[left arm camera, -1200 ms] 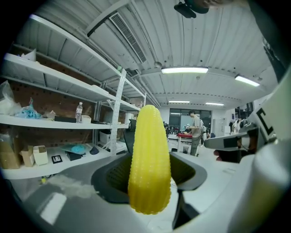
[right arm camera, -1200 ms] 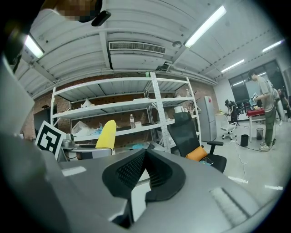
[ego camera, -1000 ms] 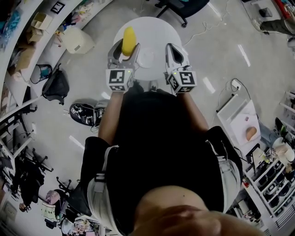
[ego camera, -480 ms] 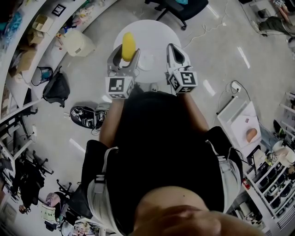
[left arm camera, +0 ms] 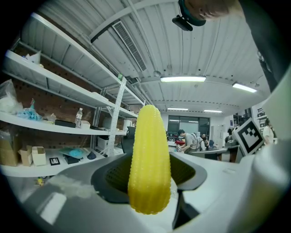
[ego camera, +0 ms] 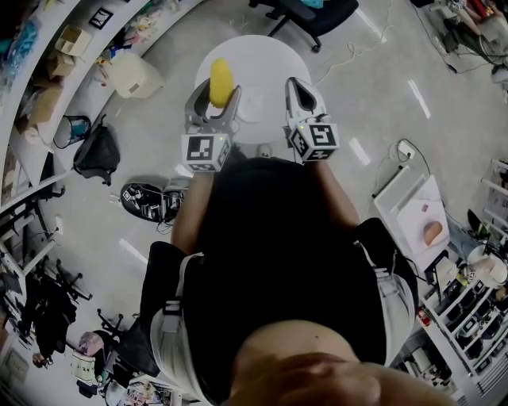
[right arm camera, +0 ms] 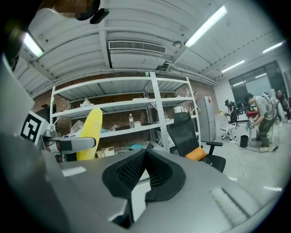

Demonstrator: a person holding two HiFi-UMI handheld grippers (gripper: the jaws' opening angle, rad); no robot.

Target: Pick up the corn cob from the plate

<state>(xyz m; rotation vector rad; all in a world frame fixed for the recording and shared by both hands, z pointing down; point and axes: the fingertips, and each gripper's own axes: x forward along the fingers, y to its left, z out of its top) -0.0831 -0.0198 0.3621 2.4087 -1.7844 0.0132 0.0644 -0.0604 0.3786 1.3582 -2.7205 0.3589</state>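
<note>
A yellow corn cob (left arm camera: pixel 149 158) stands upright between the pads of my left gripper (left arm camera: pixel 150 176), which is shut on its lower half. From the head view the corn cob (ego camera: pixel 220 79) sticks up out of the left gripper (ego camera: pixel 213 101) over the round white table (ego camera: pixel 270 57). A small white plate (ego camera: pixel 254 105) lies bare on the table between the two grippers. My right gripper (ego camera: pixel 298 89) hovers beside it at the table's near right. In its own view the right gripper (right arm camera: pixel 144 157) has its pads together with nothing in them, and the corn cob (right arm camera: pixel 89 134) shows to the left.
A black office chair (ego camera: pixel 305 12) stands behind the table. Shelving (ego camera: pixel 48 55) runs along the left, with a white bin (ego camera: pixel 135 73), a black bag (ego camera: pixel 95 147) and shoes (ego camera: pixel 147 198) on the floor. A person (right arm camera: pixel 263 123) stands far off to the right.
</note>
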